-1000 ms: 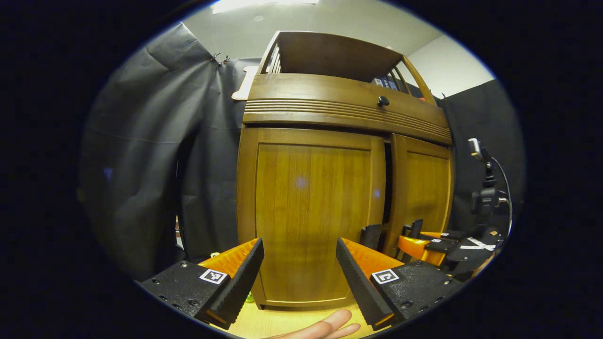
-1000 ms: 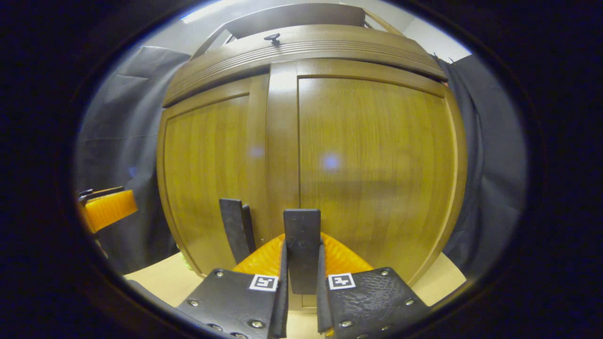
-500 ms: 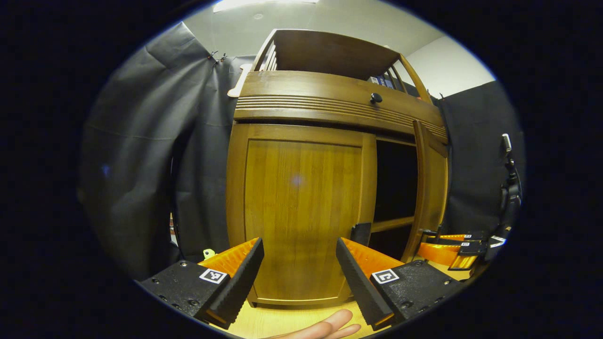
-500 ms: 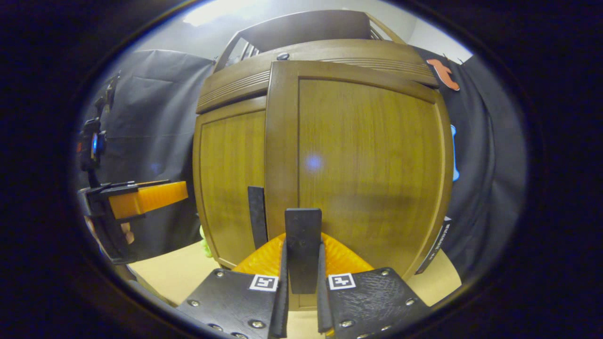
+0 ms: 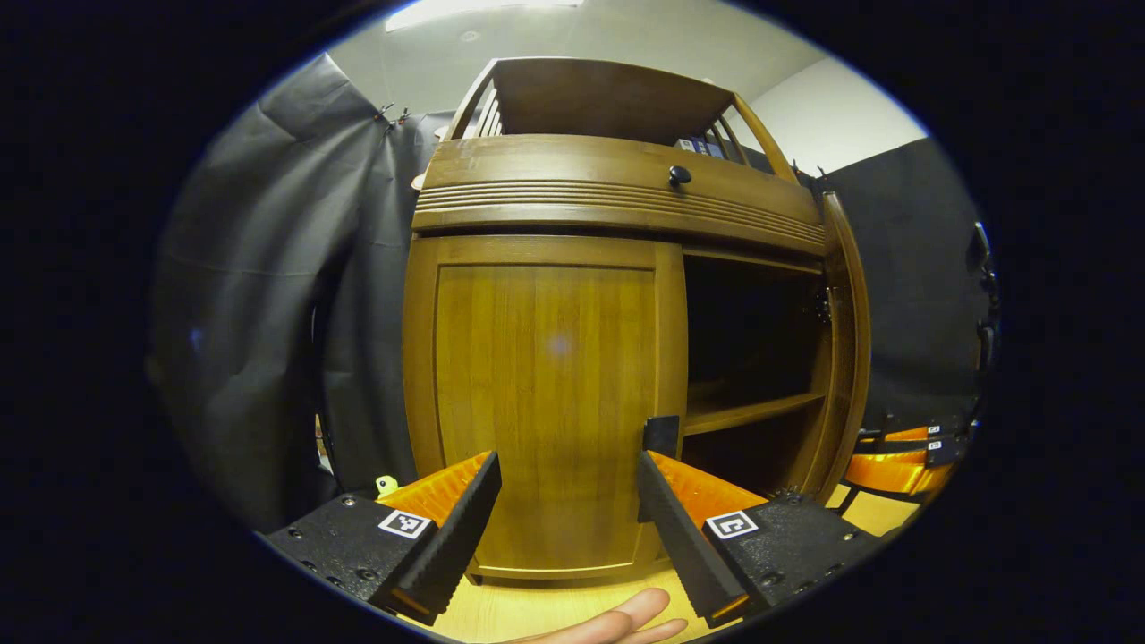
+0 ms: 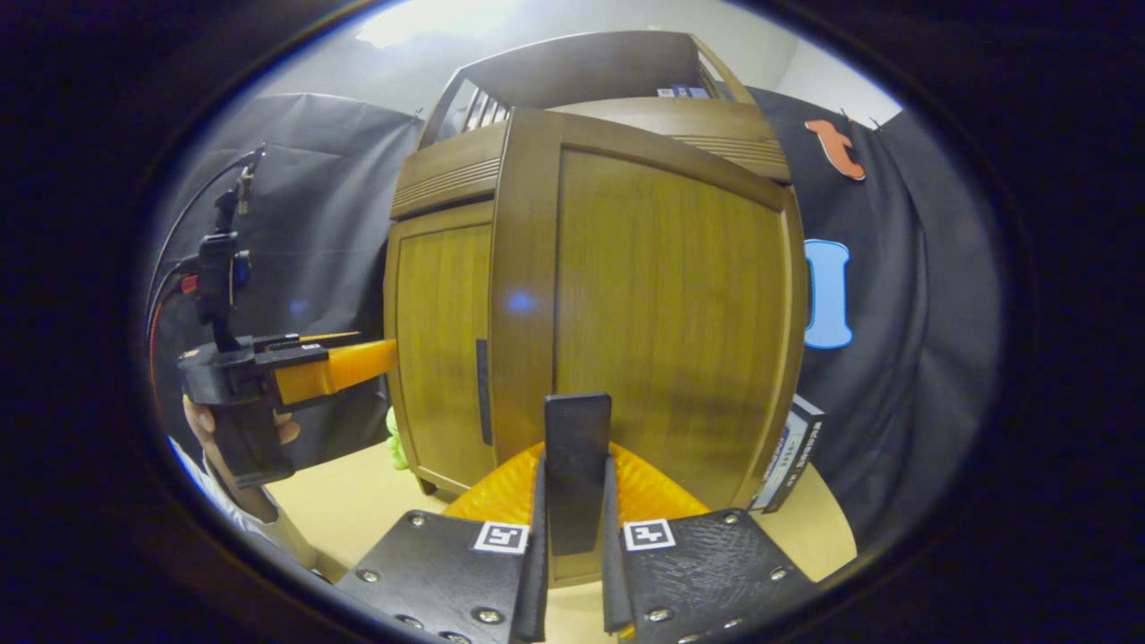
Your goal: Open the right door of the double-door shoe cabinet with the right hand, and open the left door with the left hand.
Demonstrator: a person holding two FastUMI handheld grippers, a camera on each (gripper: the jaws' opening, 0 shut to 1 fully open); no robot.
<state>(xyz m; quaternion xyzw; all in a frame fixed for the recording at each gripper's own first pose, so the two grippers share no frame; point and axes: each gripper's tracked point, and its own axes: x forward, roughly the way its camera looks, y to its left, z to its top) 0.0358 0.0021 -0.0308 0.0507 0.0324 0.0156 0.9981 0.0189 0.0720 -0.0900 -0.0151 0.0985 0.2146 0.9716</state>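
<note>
The wooden shoe cabinet's left door [image 5: 546,394] is closed. A black handle tab [image 5: 662,436] sticks out at its inner edge. My left gripper [image 5: 568,501] stands open just in front of that door, its right finger [image 5: 680,528] below the tab. The right door [image 6: 662,313] is swung wide open, edge-on in the left gripper view [image 5: 845,340], baring a dark inside with a shelf [image 5: 751,411]. My right gripper [image 6: 574,465] is shut on the right door's black handle tab [image 6: 577,438]. The left gripper [image 6: 295,376] shows at the left, held by a hand.
The cabinet stands on a light wooden tabletop [image 6: 358,501]. A slim box [image 6: 787,452] leans by the open door's hinge side. A small green object [image 5: 385,484] lies at the cabinet's left foot. A drawer knob [image 5: 679,174] sits above the doors. A camera mount with cables [image 6: 219,259] stands left.
The right door has swung from barely ajar to wide open, with my right gripper moving with its handle. My left gripper stayed open and drifted slightly toward the left door's inner edge.
</note>
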